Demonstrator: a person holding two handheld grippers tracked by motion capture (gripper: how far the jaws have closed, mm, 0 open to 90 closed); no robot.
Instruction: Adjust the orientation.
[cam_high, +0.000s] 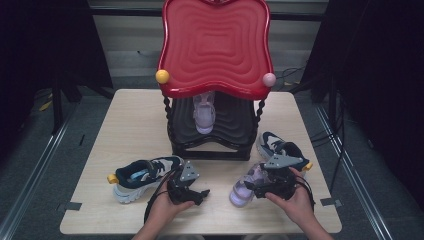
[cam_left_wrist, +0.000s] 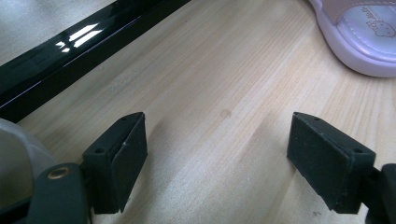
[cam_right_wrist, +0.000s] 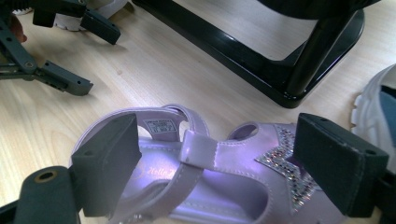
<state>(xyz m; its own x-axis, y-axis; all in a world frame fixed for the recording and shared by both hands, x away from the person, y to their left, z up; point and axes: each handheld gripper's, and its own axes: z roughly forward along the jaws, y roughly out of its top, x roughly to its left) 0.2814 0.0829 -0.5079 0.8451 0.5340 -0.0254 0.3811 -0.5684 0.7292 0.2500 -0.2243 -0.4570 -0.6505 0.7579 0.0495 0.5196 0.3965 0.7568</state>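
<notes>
Nearest the person, the left gripper rests low over the pale wooden table, its jaws spread wide with only bare wood between them. Just to its left lies a navy and white sneaker with a yellow heel tab, on its side, close to the gripper body but not between the jaws.

On the other side, the right gripper sits astride a shiny lilac strap sandal with a glittery star on the toe. In the right gripper view its jaws stand on either side of the sandal, one by the heel strap and one by the star; they look open around it, and I cannot tell whether the pads actually touch it. From the high view the sandal lies near the table's front edge, toe towards the person, under that gripper.

Just beyond the right hand rests a second navy and white sneaker, beside the rack's foot.

Farther back stands a glossy two-tier shoe rack with a black lower shelf and a red wavy top tray. A matching lilac sandal sits on the lower shelf, toe pointing forward.
</notes>
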